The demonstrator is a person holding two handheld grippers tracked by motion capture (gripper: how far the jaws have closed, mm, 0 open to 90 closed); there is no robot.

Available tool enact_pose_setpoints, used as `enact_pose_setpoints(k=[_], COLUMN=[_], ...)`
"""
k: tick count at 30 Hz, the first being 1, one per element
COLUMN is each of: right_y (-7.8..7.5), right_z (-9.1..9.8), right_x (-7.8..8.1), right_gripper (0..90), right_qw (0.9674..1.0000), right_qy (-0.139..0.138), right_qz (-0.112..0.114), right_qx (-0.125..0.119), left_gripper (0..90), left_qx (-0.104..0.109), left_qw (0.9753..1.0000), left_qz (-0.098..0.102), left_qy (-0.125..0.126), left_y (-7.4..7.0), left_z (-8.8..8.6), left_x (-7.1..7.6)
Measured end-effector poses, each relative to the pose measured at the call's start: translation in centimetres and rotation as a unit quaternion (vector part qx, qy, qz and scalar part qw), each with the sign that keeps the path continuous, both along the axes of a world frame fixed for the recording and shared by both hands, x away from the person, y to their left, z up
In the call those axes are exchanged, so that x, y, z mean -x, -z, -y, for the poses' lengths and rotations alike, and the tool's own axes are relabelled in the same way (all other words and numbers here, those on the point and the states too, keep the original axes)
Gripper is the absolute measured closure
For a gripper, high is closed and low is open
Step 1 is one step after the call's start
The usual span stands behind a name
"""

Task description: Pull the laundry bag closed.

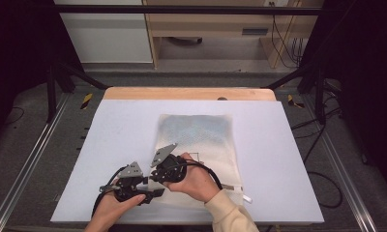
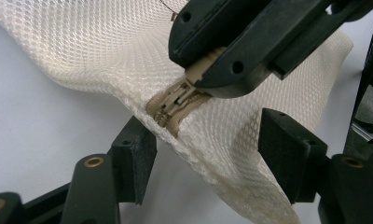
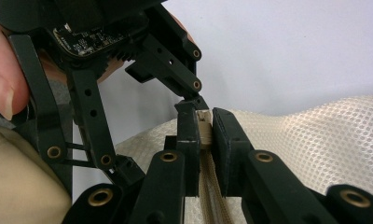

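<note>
Fig.: mesh laundry bag [image 1: 196,145] flat on the white table cover [image 1: 124,135], near-centre, its zippered corner toward me and lifted slightly off the surface.

R gripper [image 3: 205,135]: jaws fully pinched on the tan zipper pull [image 3: 204,122]; same grip seen from the left gripper view, where it clamps the pull [image 2: 198,70] just above the zipper end [image 2: 173,105].

L gripper [image 2: 208,154]: jaws part-open, straddling the bag's corner w/ fabric between them; pads not pressing yet as far as I can tell, though the right pad sits v. close to the mesh.

Handling, my read: bag is light, limp, stretchy; it will bunch and follow the slider unless anchored. Mesh is grippy enough but snags; seam tape beside the zipper is the firmest spot. I'd take hold w/ the L jaws on that hemmed corner just behind the zipper end, keeping tension in line w/ the teeth [image 3: 212,205], so the pull runs w/o dragging the whole bag.
</note>
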State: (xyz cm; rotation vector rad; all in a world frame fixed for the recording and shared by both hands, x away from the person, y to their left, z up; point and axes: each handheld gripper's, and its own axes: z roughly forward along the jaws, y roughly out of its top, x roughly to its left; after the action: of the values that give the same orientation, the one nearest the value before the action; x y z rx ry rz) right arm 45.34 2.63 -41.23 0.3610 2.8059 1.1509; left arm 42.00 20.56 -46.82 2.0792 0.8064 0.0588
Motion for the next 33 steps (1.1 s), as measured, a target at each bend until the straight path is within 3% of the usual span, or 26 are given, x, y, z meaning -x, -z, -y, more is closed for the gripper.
enact_pose_setpoints(k=[10,18,33], right_y=[0.0,0.0,-0.1], right_z=[0.1,0.1,0.1], right_x=[0.0,0.0,0.0], right_gripper=[82.0,82.0,82.0], right_qw=[1.0000,1.0000,1.0000], right_qy=[-0.002,-0.001,-0.002], right_qz=[-0.001,-0.003,0.001], right_qx=[0.001,-0.002,0.000], left_gripper=[51.7,55.3,61.4], left_qx=[0.032,0.052,0.050], left_qw=[0.9991,0.9974,0.9968], left_qz=[-0.028,-0.048,-0.058], left_qy=[0.001,0.013,0.023], left_y=[0.1,0.3,0.7], left_z=[-0.5,-0.6,0.0], left_x=[-0.5,-0.9,-1.5])
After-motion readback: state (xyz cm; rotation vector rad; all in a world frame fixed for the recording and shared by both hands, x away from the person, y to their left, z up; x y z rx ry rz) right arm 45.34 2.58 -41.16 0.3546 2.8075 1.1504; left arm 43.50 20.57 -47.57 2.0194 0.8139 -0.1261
